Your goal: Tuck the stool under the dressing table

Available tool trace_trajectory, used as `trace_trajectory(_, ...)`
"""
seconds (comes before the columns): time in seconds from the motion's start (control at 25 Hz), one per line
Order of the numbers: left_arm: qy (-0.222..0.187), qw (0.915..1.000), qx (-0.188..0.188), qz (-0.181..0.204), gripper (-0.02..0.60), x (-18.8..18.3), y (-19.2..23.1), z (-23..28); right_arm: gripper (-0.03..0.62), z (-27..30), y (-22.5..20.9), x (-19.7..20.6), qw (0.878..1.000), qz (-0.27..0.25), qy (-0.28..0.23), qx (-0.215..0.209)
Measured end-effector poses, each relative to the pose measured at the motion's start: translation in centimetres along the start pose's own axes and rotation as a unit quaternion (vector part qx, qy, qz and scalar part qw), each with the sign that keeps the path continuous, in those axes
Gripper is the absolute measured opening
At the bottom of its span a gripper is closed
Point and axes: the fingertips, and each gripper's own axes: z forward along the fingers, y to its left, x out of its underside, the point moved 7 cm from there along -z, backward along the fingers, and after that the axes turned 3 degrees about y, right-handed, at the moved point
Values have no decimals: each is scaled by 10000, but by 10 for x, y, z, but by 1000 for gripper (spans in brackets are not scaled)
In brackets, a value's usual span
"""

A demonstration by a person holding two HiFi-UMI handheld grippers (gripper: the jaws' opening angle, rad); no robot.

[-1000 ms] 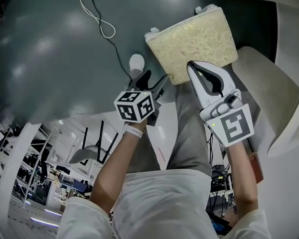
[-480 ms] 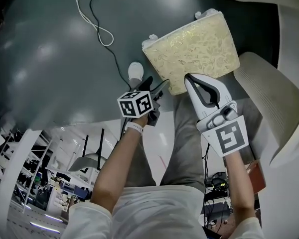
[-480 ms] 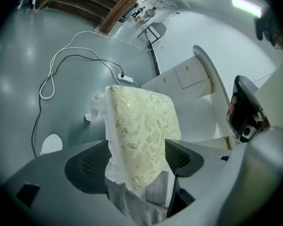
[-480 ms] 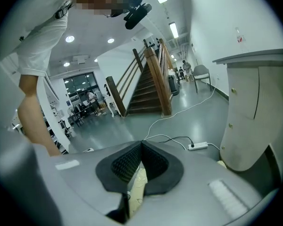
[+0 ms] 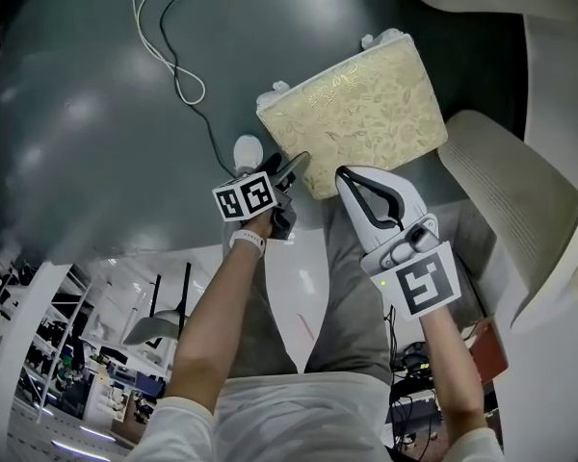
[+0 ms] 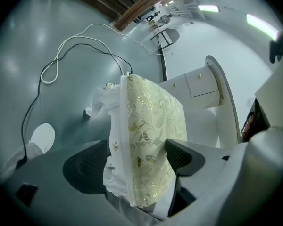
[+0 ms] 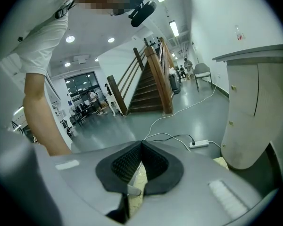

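Stool: on the grey floor, near the white dressing table, not yet under it.
Left gripper: clamped across the gold cushion's near edge.
Right gripper: jaws pinched together, gold fabric showing in the slit, apparently nipping the seat trim.
Step in hand: pushing the seat toward the table's opening.
Technique: push level and evenly from both sides, legs sliding, clear of the cable.
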Motion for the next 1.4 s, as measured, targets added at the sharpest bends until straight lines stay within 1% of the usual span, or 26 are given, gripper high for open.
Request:
trace_trajectory(0.12,13,9998,150,-98,388,4,3,6,11,-5,-3,4,10000,31,66,4)
trace_trajectory(0.2,61,9992,358,-136,390,4,5,8,11,-8,-7,5,10000,32,83,22)
trace_trajectory(0.28,224,9979,599,-88,387,1,4,12,11,-11,-12,6,9999,40,85,51)
trace_trajectory(0.32,326,9971,687,-4,375,-2,3,14,11,-12,-14,6,9999,49,82,61)
trace_trajectory(0.36,419,9964,736,88,347,-5,2,15,11,-13,-16,6,9999,59,74,66)
trace_trajectory(0.48,512,9961,696,191,343,-8,-1,14,11,-16,-19,6,9999,90,29,67)
trace_trajectory(0.68,285,9980,562,58,336,-3,-2,14,11,-17,-23,9,9999,144,0,60)
trace_trajectory(0.92,276,9982,536,10,333,-2,-4,14,11,-17,-27,9,9997,213,-65,105)
trace_trajectory(1.12,143,9985,515,-73,333,-1,-5,12,11,-19,-30,10,9995,269,-78,147)
trace_trajectory(1.24,106,9981,592,-96,324,0,-5,13,11,-17,-22,14,9993,312,-81,189)
trace_trajectory(1.4,31,9969,784,-57,324,0,1,19,11,-10,6,30,9990,320,-156,257)
